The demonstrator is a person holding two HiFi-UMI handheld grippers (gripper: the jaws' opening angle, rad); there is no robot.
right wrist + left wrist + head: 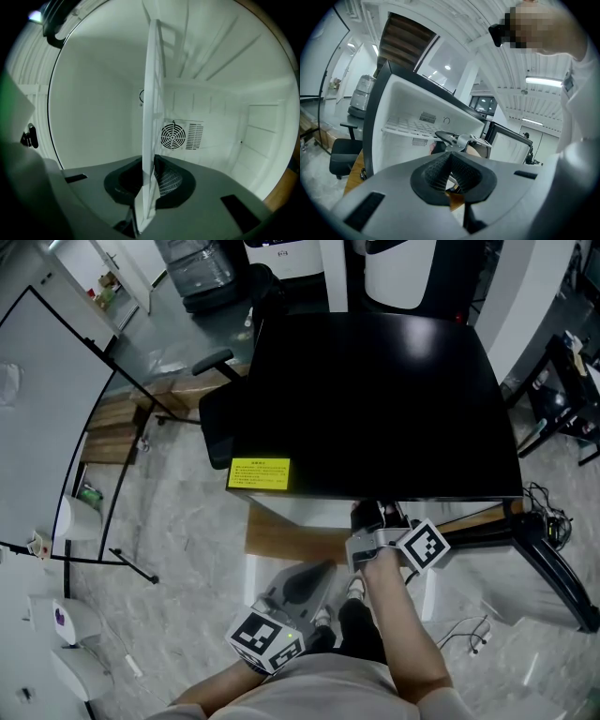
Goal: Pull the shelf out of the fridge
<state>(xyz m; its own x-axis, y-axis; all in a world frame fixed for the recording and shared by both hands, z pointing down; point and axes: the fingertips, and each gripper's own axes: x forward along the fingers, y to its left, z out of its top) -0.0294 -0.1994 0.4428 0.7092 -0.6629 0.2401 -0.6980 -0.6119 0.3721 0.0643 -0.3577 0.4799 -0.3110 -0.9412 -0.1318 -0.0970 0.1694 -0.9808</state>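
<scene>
The small fridge [375, 399] has a black top and a white inside, and its door stands open. A white grid shelf [405, 126] lies across the compartment. My right gripper [370, 521] reaches in under the front edge of the fridge top and is shut on the shelf's front edge. In the right gripper view the shelf [152, 117] shows edge-on, pinched between the jaws of the right gripper [146, 180]. My left gripper [305, 582] hangs lower and further back, outside the fridge. The left gripper [449, 161] is shut on nothing and points at the fridge opening.
A black office chair [217, 413] stands left of the fridge. A yellow label [259, 473] sits on the fridge top's front left corner. Black stand legs [553, 568] and loose cables [473, 634] lie at the right. A round fan vent [173, 136] is on the fridge's back wall.
</scene>
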